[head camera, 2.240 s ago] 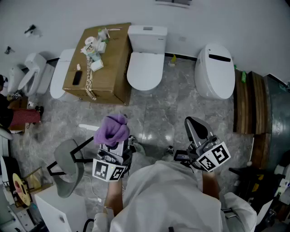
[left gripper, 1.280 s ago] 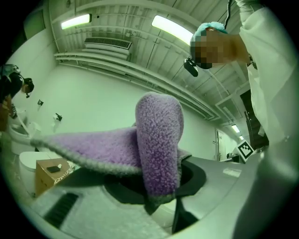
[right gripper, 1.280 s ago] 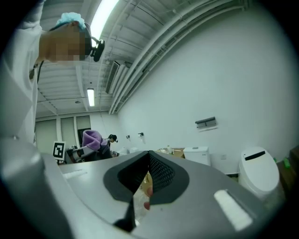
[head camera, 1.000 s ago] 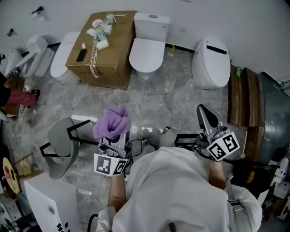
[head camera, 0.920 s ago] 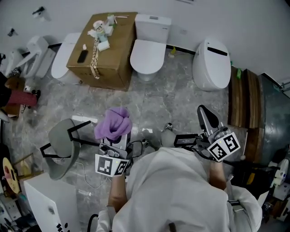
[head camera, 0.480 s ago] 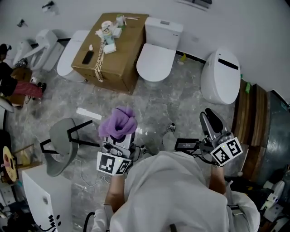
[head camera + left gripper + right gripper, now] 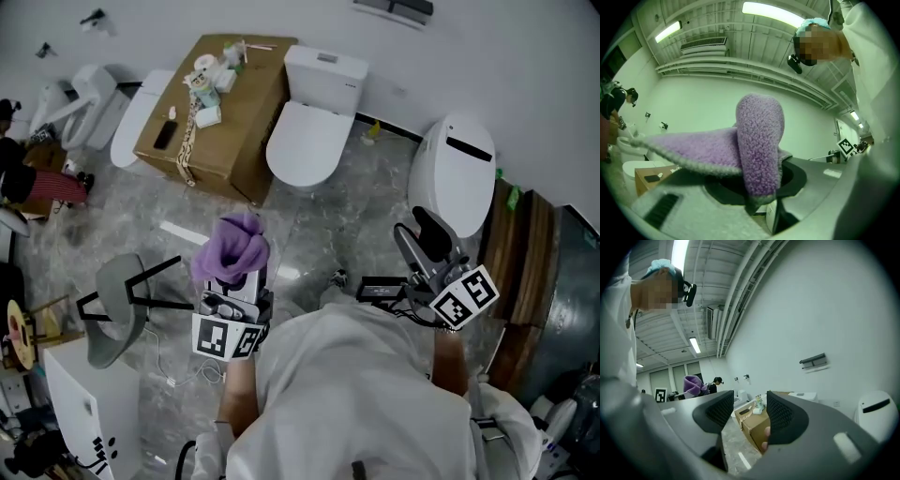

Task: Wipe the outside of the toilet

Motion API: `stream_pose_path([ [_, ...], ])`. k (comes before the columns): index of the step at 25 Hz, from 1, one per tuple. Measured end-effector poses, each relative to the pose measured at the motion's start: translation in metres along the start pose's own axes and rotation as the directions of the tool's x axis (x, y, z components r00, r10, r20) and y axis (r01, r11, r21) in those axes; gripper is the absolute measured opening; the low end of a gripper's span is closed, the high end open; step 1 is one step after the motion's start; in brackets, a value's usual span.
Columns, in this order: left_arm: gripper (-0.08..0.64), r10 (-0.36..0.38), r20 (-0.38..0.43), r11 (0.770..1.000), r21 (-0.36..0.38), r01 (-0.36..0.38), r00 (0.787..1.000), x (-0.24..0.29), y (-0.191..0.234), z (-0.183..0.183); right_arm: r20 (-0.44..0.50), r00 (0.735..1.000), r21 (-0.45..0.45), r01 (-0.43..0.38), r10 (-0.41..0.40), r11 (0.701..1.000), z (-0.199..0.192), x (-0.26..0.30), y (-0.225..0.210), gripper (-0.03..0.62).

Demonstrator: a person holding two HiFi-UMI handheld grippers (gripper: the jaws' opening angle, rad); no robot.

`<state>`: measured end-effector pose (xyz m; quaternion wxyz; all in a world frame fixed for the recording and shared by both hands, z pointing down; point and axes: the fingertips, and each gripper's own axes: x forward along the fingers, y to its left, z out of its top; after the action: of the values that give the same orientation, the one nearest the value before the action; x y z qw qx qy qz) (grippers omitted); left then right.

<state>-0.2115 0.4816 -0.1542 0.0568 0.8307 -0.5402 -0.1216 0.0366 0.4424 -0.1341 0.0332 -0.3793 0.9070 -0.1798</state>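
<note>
Nearest, on the left, the left gripper (image 7: 236, 286) is seen pressed together on a purple fleece cloth (image 7: 231, 258). The cloth is pinched between the jaws, and in the left gripper view it (image 7: 757, 140) is draped over them in a thick fold. On the right, the right gripper (image 7: 422, 242) is held out empty. Its jaws have just been opening and are now spread, and in the right gripper view nothing is found between them (image 7: 749, 411); only distant things are framed in the gap.

Both grippers are held well short of the white toilet with a tank and closed lid (image 7: 302, 141), with a stretch of grey marble floor (image 7: 347, 225) between them and it. The cloth is well apart from the toilet and touches none of it. A brown cardboard box (image 7: 211, 122) with small items on top is set just to the left of the toilet. A white rounded toilet without a tank (image 7: 459, 183) stands to the right of it, apart. The toilet is backed against the white wall (image 7: 487, 66).

The task is judged to be at its very start. The cloth is already in the grip, but no wiping contact is shown. The lid, the bowl sides and the tank are all left to be wiped. Which of the toilets is meant cannot be told.
</note>
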Motion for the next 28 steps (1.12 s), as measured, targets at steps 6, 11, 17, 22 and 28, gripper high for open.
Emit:
stream_pose_path([
  [6,0.132,-0.005,-0.004,1.0,0.01,0.005,1.0,0.047,-0.021,-0.01,0.009,1.0,0.014,-0.011,0.011,1.0,0.016,0.0,-0.044,0.218],
  [11,0.132,-0.04,-0.02,0.999,0.008,0.04,0.999,0.078,-0.026,-0.021,0.0,1.0,0.024,-0.005,0.005,1.0,0.017,0.005,-0.065,0.241],
  [17,0.132,-0.077,-0.031,0.997,-0.014,0.077,0.997,0.122,-0.004,-0.037,-0.017,0.999,0.022,0.041,-0.04,0.999,0.017,0.028,-0.089,0.242],
  [22,0.132,-0.098,-0.036,0.995,-0.034,0.097,0.995,0.18,0.03,-0.046,-0.044,0.997,0.017,0.067,-0.066,0.998,0.033,0.072,-0.12,0.242],
  [28,0.131,-0.108,-0.055,0.994,-0.021,0.107,0.993,0.255,0.086,-0.051,-0.099,0.994,-0.017,0.039,-0.041,0.999,0.06,0.163,-0.151,0.251],
])
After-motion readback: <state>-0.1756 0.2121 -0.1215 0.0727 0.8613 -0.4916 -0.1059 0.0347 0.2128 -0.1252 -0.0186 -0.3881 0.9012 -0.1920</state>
